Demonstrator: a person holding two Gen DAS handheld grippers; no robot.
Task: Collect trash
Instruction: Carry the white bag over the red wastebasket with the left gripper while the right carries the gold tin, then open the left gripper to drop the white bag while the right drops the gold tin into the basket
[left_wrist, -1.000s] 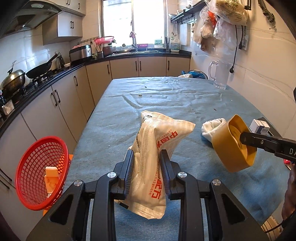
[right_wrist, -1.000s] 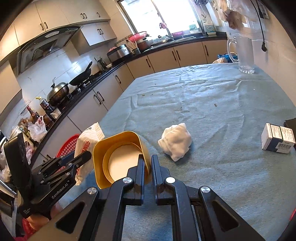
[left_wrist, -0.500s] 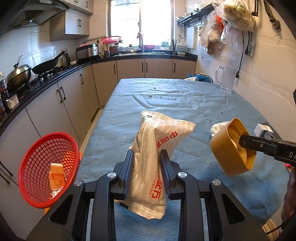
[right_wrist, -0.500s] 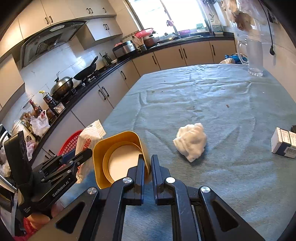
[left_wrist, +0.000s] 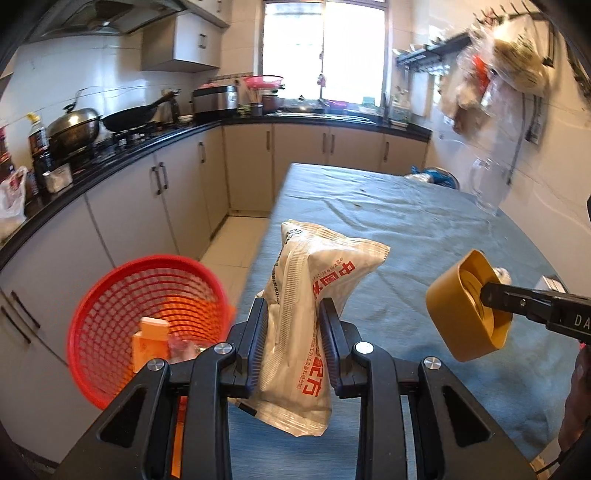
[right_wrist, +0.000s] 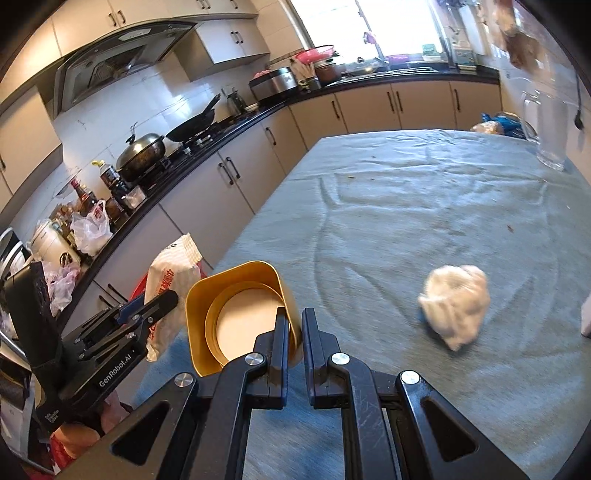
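Note:
My left gripper (left_wrist: 291, 314) is shut on a white food bag with red print (left_wrist: 314, 295), held upright above the table's near left edge. The bag also shows in the right wrist view (right_wrist: 170, 284). My right gripper (right_wrist: 293, 321) is shut on the rim of a yellow paper cup (right_wrist: 236, 310), held above the table; the cup shows at the right of the left wrist view (left_wrist: 465, 314). A red mesh basket (left_wrist: 122, 295) stands beside the table on the left, with an orange carton (left_wrist: 147, 343) in it. A crumpled white tissue (right_wrist: 456, 304) lies on the table.
The table has a blue-grey cloth (right_wrist: 406, 206). A glass jug (left_wrist: 489, 188) stands at its far right, near blue bags (right_wrist: 498, 125). Kitchen cabinets and a counter with pots (left_wrist: 74, 129) run along the left. Bags hang on the right wall (left_wrist: 498, 70).
Both grippers have swung left with their loads. The red basket now appears larger and nearer the left gripper; the tissue and small box have slid toward the right of the views.

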